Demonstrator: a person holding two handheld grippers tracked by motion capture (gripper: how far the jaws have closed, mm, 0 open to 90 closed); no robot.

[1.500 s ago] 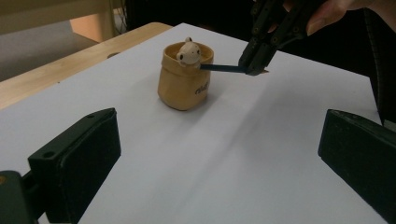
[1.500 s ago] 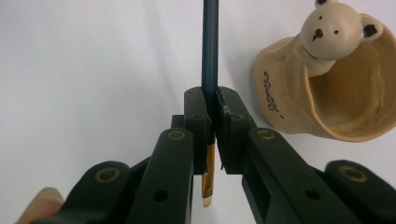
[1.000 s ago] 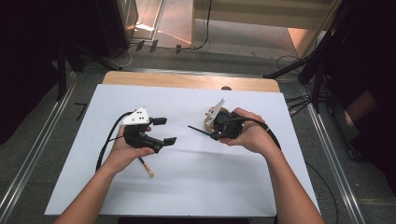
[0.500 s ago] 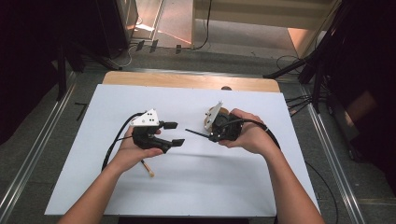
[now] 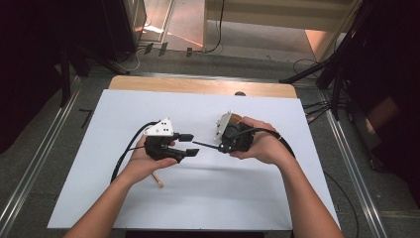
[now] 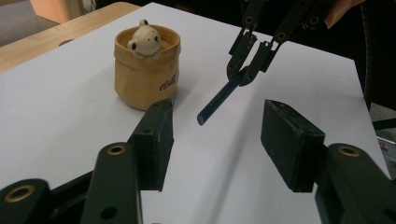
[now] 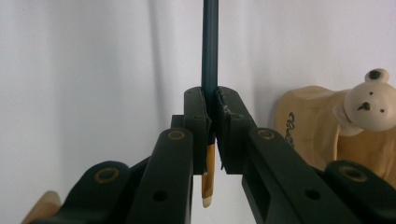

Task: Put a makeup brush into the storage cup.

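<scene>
Now the left claw (image 5: 190,145), at frame centre, had just been narrowing around nothing, lining up on the pencil (image 6: 219,99) the right claw (image 5: 216,144) clamped.

Glossy ceramic bear pot (image 6: 145,74), matt white table sheet (image 5: 237,198)

A slim dark blue pen (image 6: 219,99) with a tan, pale-tipped rear end is clamped near that end between the jaws of the right hand-held gripper (image 5: 221,145). It hangs clear above the white bench sheet, its dark tip slanting down towards the gap between the left hand-held gripper's (image 5: 189,145) half-closed jaws (nothing pressed between those).
</scene>
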